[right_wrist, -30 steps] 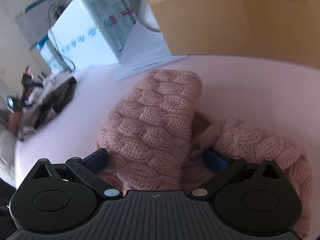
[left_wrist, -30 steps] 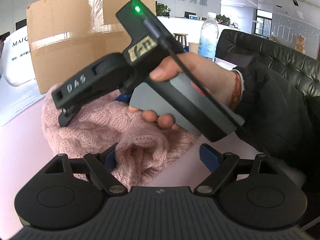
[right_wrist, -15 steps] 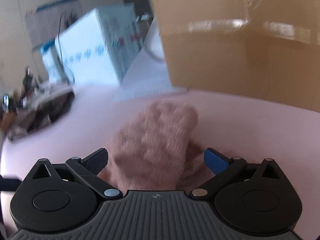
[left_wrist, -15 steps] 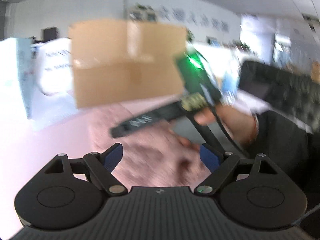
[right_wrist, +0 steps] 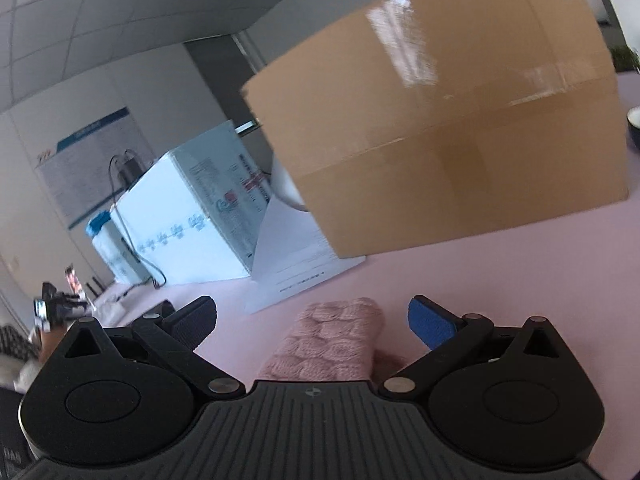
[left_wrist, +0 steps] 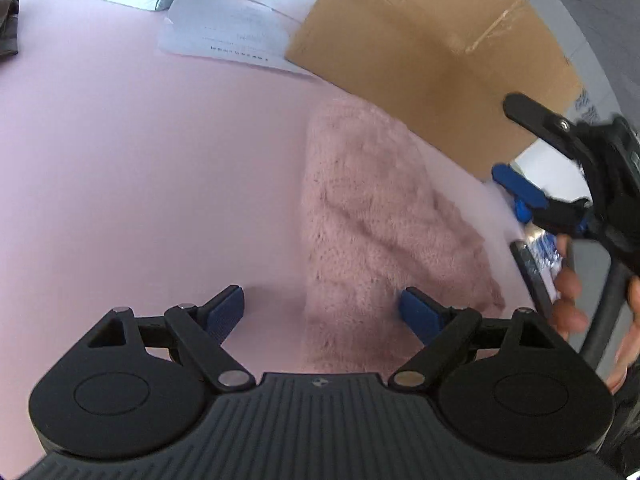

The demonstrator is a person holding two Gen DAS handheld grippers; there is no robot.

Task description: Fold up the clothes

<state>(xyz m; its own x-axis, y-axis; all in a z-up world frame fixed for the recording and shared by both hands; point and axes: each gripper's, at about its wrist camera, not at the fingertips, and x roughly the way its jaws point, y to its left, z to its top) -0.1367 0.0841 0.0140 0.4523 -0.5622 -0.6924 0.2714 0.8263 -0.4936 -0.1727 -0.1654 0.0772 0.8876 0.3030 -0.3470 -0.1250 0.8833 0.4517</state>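
Change since a second ago: both claws have let go of the sweater and lifted off it; the left view has swung from the office down to the tabletop, and the right view has tipped up toward the box.

Tabletop (left_wrist: 120,168): pink, smooth, carries every item below.

Cardboard box (right_wrist: 460,152): brown, taped along its seams, standing at the far side of the tabletop, its lower edge just beyond the sweater in the left view.

White carton (right_wrist: 200,220): blue print, left of the cardboard box, a dark cable hanging down its face.

Sweater (left_wrist: 372,232): pink cable knit, folded into a compact oblong, lying flat on the tabletop near the cardboard box; blurred in the left view. Its near end shows low in the right view (right_wrist: 332,344).

Printed paper sheets (left_wrist: 228,36): white, lying flat beside the box, one edge running under it.

Left claw (left_wrist: 322,312): jaws spread wide, holding nothing, above the sweater's near left edge.

Right claw (right_wrist: 312,320): jaws spread wide, holding nothing, raised over the sweater's end; seen also at the right edge of the left view (left_wrist: 532,160), gripped by the person's hand (left_wrist: 572,300).
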